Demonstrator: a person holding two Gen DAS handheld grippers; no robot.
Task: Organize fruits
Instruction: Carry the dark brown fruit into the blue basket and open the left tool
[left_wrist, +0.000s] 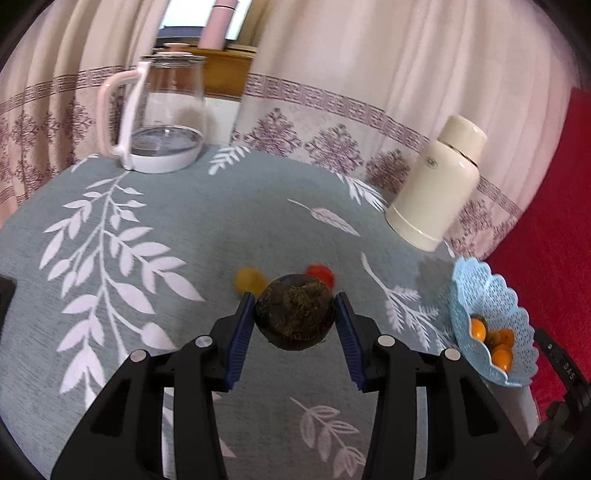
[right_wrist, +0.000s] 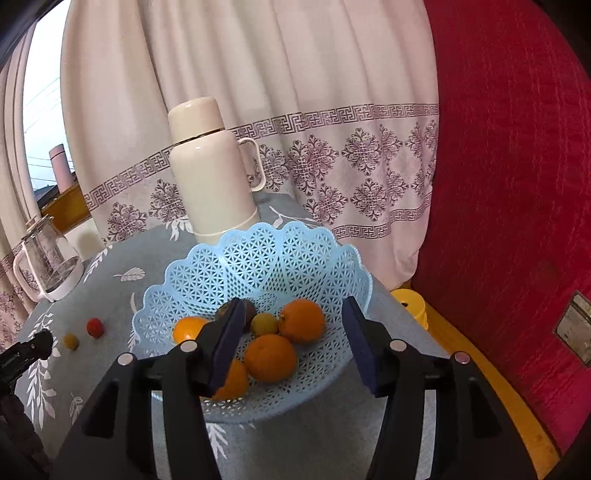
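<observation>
**Dark fruit in the left tongs, right tongs empty over the basket**

The bench (left_wrist: 184, 229) wears a grey-green cloth printed with white leaf sprays, with pale patterned curtains (right_wrist: 332, 110) hanging behind it and a red surface (right_wrist: 517, 184) to one side. At the far edge stands a glass kettle (left_wrist: 162, 118) with a pink handle; a cream flask (right_wrist: 207, 166) stands upright just behind the blue lattice basket (right_wrist: 258, 254).

The basket sits at the bench's near corner and holds several oranges (right_wrist: 301, 319), a small greenish fruit (right_wrist: 264, 324) and a dark fruit partly hidden by a tong finger.

The left tongs (left_wrist: 295, 317) are closed part-way on a rough dark round fruit (left_wrist: 295, 314), both blue pads pressing its sides, holding it above the cloth. Beyond it on the cloth lie a small yellow fruit (left_wrist: 249, 278) and a small red fruit (left_wrist: 321, 275), near each other and well apart from the basket.

The right tongs (right_wrist: 291, 332) hang over the basket, moderately parted, with nothing gripped; the fruit seen between the pads lies below in the basket.
</observation>
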